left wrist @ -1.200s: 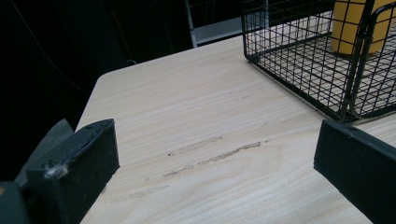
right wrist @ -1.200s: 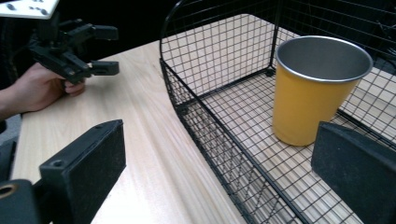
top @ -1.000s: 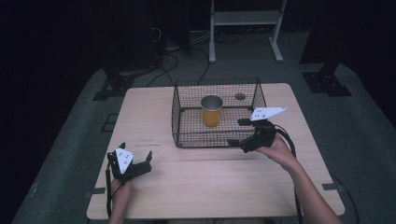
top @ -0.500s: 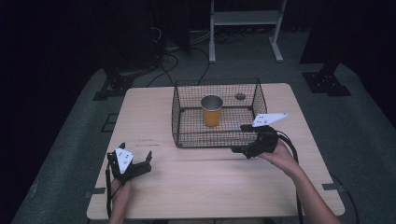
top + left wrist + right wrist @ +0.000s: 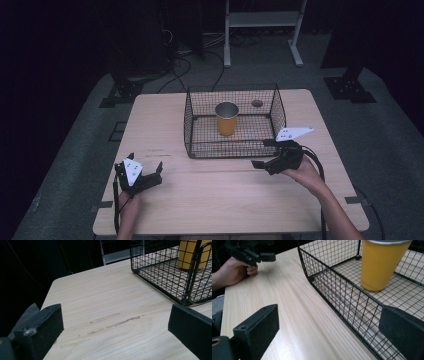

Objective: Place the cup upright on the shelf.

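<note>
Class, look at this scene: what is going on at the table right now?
A person holds a pair of tongs in each hand at a wooden table. An orange cup stands upright inside a wire basket. The right tongs sit open beside the basket's near right corner, holding nothing. The left tongs rest open near the table's front left.

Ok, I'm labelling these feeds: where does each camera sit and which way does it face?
High view: above the person's side, looking forward and down on the table; both forearms and hands show.
Left gripper view: rides the left gripper, facing the wire basket; its open jaws show.
Right gripper view: rides the right gripper, facing the basket's near wall; open jaws show.
All share the yellow cup.
</note>
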